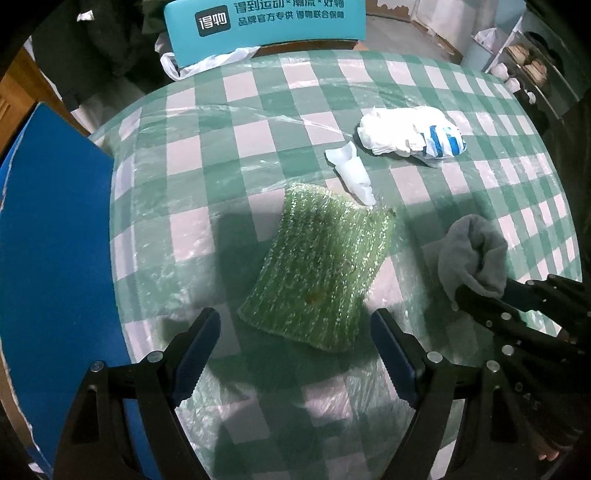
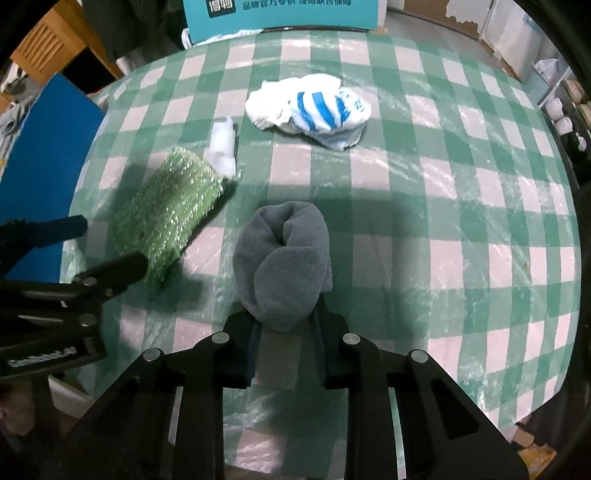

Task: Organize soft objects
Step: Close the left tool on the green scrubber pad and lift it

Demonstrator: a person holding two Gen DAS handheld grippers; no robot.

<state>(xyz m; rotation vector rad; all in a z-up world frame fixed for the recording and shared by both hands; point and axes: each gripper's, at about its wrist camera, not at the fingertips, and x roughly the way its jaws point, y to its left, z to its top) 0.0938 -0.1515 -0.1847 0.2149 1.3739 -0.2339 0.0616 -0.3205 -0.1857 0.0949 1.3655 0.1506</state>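
Note:
A green glittery sponge cloth [image 1: 321,266] lies on the checked table [image 1: 229,122], just ahead of my open, empty left gripper [image 1: 295,332]; it also shows in the right wrist view [image 2: 166,210]. My right gripper [image 2: 286,321] is shut on a grey rolled cloth [image 2: 286,258], held just above the table; the cloth shows in the left wrist view [image 1: 476,254] right of the sponge. A white and blue striped cloth [image 2: 317,105] lies farther back. A small white piece [image 2: 223,147] lies beside the sponge's far corner.
A blue box [image 1: 51,258] stands off the table's left edge. A teal box with printed characters [image 1: 266,26] and a white plastic bag [image 1: 207,62] are behind the far edge. Shelves with cups [image 1: 524,70] stand at the far right.

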